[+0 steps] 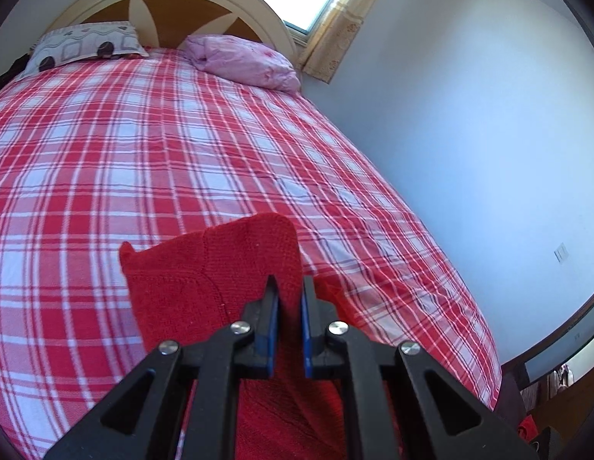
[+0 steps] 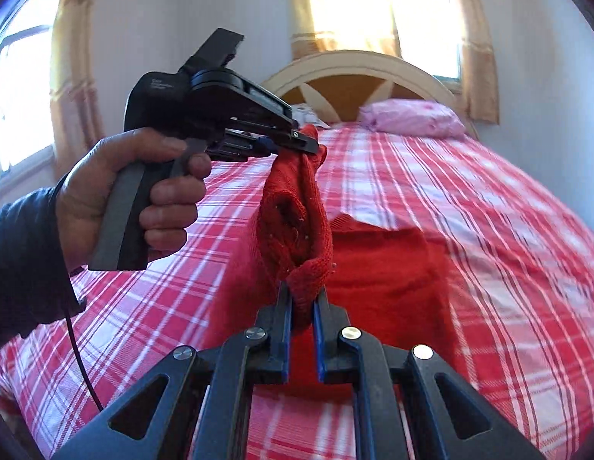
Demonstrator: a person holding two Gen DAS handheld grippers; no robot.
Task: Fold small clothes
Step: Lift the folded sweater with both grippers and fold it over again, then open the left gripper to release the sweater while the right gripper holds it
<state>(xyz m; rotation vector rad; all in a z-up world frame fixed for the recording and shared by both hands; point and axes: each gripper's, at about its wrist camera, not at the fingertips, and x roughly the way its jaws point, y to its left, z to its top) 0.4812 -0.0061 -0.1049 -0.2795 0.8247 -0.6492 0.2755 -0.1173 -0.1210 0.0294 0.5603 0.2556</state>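
Observation:
A red knitted garment (image 2: 389, 264) hangs between both grippers above the red-and-white plaid bed (image 2: 488, 199), its lower part draped on the cover. My right gripper (image 2: 301, 299) is shut on a bunched edge of it. My left gripper (image 1: 290, 287) is shut on another edge; the red knit (image 1: 204, 280) spreads out to its left in the left wrist view. In the right wrist view the left gripper (image 2: 312, 145) is held in a hand (image 2: 128, 191) at the left, pinching the garment's upper corner. The cloth sags in a fold between the two grips.
A pink pillow (image 1: 243, 61) and a patterned white pillow (image 1: 86, 44) lie at the cream and brown headboard (image 1: 174, 4). Curtained windows (image 2: 350, 4) stand behind the bed. A pale wall (image 1: 469, 122) runs along the bed's right side. A black cable (image 2: 80, 360) hangs from the left gripper.

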